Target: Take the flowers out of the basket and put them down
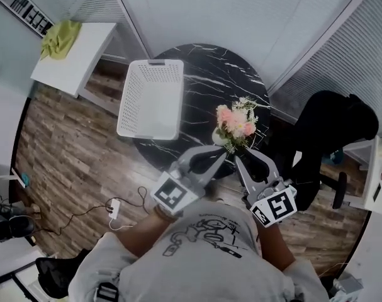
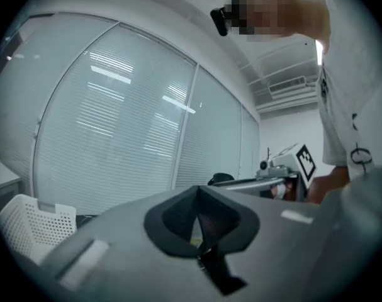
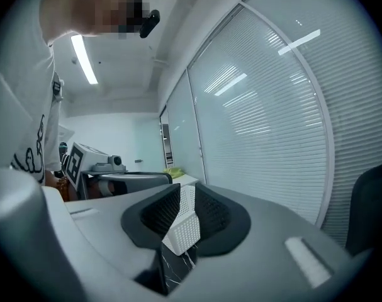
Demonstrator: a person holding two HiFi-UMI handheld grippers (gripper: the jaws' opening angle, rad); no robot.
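Though perforated, rectangular white basket point(image 1: 151, 98) on round veined black table point(image 1: 211, 74)

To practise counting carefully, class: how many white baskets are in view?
1: the white basket sits on the black table, left of the flowers. None seems hidden.

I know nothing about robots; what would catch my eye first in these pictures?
The bouquet of pink and white flowers with green leaves catches the eye first, bright against the round black marble table with white veins, near its front right edge in the head view. Next comes the white perforated plastic basket on the table's left side, with nothing showing in it.
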